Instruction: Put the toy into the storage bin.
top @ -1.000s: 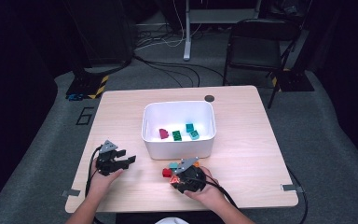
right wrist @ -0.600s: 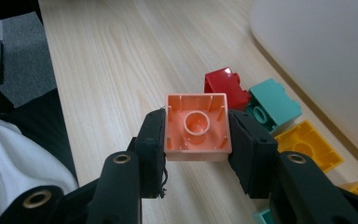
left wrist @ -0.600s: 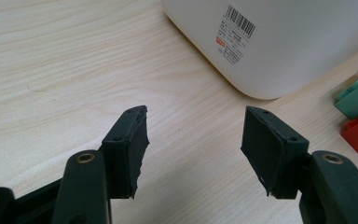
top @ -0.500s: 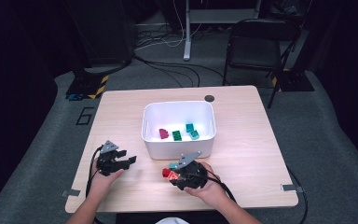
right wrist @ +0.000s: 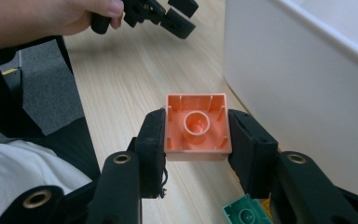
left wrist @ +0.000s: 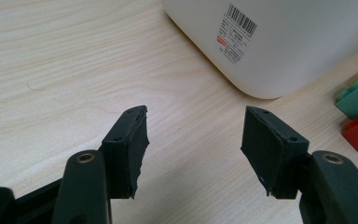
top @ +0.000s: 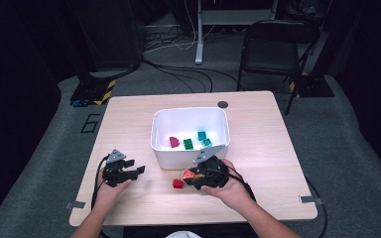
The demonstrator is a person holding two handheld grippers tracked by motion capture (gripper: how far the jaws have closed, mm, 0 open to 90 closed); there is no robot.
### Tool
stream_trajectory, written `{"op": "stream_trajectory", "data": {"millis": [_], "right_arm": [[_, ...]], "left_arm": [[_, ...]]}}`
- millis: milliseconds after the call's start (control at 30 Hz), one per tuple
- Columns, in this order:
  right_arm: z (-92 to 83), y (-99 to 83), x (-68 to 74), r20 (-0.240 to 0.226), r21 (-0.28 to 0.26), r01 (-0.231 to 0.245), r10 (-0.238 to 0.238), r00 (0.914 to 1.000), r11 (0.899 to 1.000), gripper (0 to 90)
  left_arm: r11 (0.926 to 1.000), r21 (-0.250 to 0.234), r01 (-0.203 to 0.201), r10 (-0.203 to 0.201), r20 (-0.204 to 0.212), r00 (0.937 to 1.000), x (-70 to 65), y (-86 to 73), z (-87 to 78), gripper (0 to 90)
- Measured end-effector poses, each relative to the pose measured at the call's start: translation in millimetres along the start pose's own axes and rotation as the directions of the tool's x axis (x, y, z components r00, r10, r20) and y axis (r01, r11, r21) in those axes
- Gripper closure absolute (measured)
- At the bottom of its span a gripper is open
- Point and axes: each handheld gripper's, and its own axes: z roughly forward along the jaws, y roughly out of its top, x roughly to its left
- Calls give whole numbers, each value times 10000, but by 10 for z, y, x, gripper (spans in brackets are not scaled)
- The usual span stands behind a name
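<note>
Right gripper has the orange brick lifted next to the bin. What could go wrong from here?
1. The right gripper pinches the orange brick by two side walls only, hollow underside facing the camera; it might slip or twist out.
2. The bin wall is close beside it; a low carry could knock the rim.

Black jaws, brass screws — white shirt

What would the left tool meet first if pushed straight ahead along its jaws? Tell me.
The left tool, jaws open and empty, points over bare table at the white bin; probably its rounded corner comes first.
</note>
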Motion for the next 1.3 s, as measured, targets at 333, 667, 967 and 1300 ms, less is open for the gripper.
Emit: {"op": "stream_trajectory", "data": {"millis": [333,667,967,1300], "right_arm": [[-207,221,-52,166,-232,-39,43,9999,9997,581],[-378,444,-150,561,-515,18,11,9984,9987,581],[-451,645,-348,1179,-735,-252,338,9924,9970,581],[-346,834,-590,1844,-845,-442,593,9811,9954,581]], "left_arm": [[10000,-15,82,-82,18,10000,1,-2,-2,405],[10000,-25,8,-8,115,9999,-10,20,24,405],[10000,-29,46,-45,149,9999,2,33,60,405],[10000,-73,67,-66,150,9999,-8,31,60,404]]}}
